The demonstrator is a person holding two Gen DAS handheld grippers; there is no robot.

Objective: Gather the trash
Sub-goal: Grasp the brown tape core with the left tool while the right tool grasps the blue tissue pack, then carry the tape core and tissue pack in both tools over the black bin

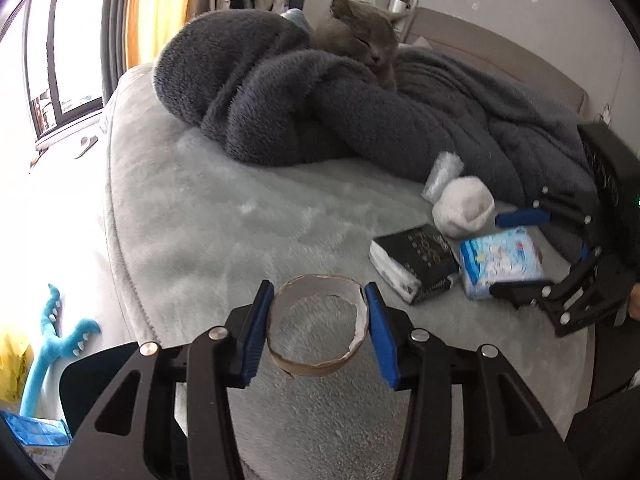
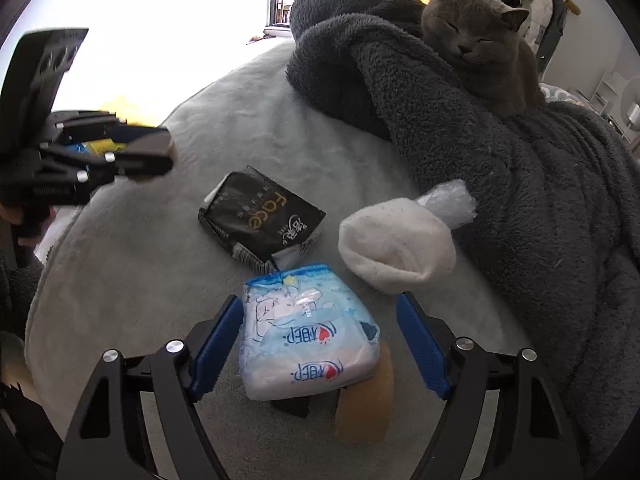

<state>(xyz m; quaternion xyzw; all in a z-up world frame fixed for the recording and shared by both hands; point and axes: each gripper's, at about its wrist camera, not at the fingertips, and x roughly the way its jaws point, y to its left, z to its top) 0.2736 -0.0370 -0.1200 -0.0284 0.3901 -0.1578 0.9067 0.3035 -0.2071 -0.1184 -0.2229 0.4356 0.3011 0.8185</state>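
My left gripper (image 1: 318, 320) is shut on a brown cardboard tube ring (image 1: 318, 366), held above the pale grey bed cover (image 1: 200, 220). My right gripper (image 2: 320, 344) is open, its blue pads on either side of a light blue tissue pack (image 2: 308, 348) without pressing it. The pack also shows in the left wrist view (image 1: 500, 262), between the right gripper's fingers (image 1: 520, 218). A black tissue pack (image 2: 260, 216) lies beyond it on the bed. A white sock ball (image 2: 396, 248) with a clear plastic wrapper (image 2: 450, 202) lies to the right.
A grey cat (image 2: 480, 48) sleeps on a heaped dark grey blanket (image 2: 500, 184) at the back and right. A brown tape roll (image 2: 364, 404) shows under the blue pack. A blue plush toy (image 1: 52, 340) lies off the bed's left edge. A window (image 1: 60, 60) stands at the left.
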